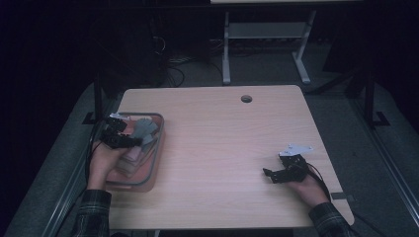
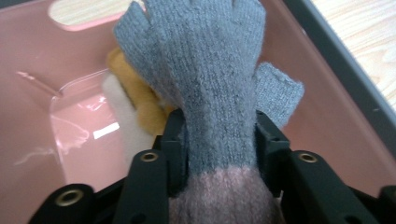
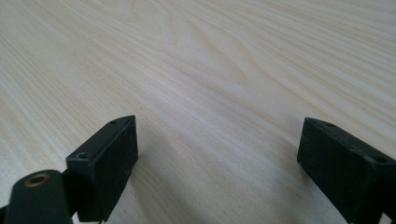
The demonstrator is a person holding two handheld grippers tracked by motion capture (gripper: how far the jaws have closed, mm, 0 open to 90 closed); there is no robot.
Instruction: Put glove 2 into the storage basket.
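At the bench's left edge, the left hand-held gripper (image 2: pixel 219 140) clasps a grey knit glove (image 2: pixel 210 70) in the pink bin (image 2: pixel 327 93), lift-out next; the right hand-held gripper (image 3: pixel 217 154) rests wide open.

Right claw (image 3: pixel 217 163) jaws spread wide apart with nothing between them, hovering low over bare light woodgrain counter (image 3: pixel 210 60), both black pads casting soft shadows on the surface.

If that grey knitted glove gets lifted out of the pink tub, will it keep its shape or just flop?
Probably flop: the grey glove is soft knit, already draped over other things in the pink tub. It looks light. The fuzzy wool between the left gripper jaws seems unlikely to slip.
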